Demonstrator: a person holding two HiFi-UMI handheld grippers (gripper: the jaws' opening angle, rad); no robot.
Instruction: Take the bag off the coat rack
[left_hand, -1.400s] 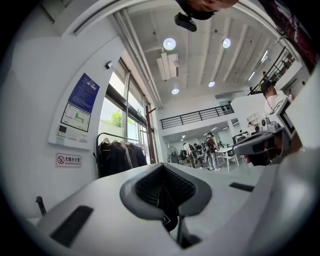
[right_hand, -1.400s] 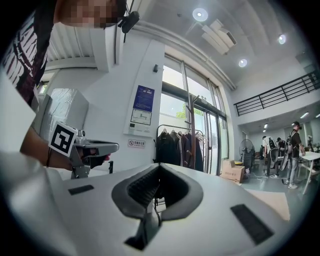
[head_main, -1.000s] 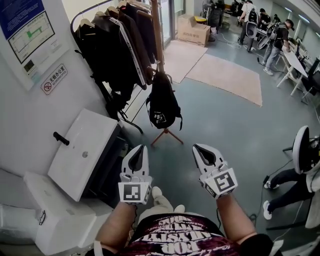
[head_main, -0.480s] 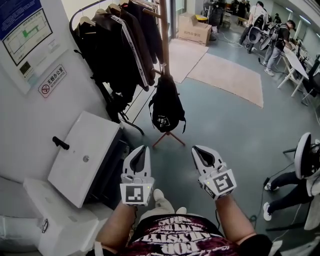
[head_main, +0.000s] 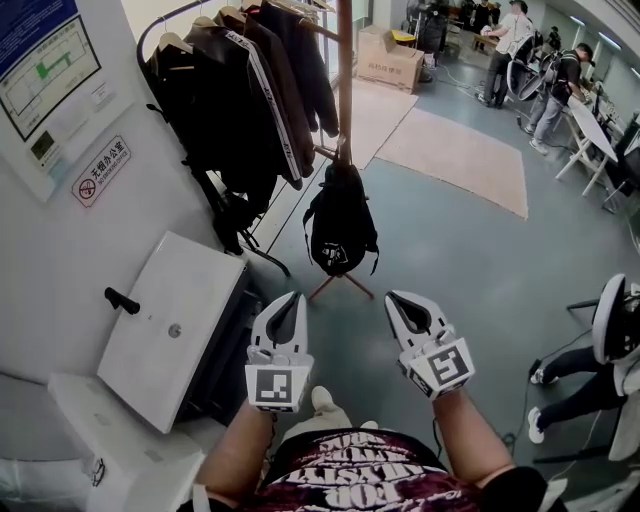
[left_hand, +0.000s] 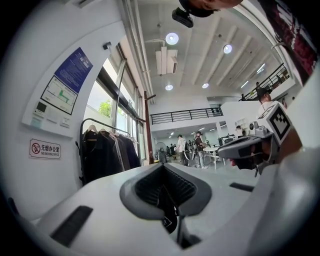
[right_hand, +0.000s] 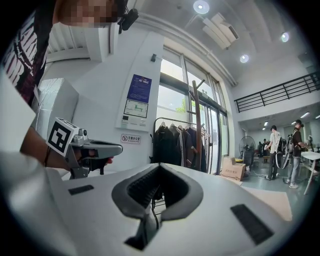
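Since a second ago the coat rack and the black bag have slid a little rightward in the head view, while both claws keep their place low in front of the person. Nearest, the left claw and right claw sit side by side, each with jaws pressed together and empty, pointing toward the bag. Left of them stands a white cabinet. Farther off, the bag hangs on the rack's wooden pole above the grey floor, well apart from both claws. Dark coats hang on a rail to its left. People stand far right.
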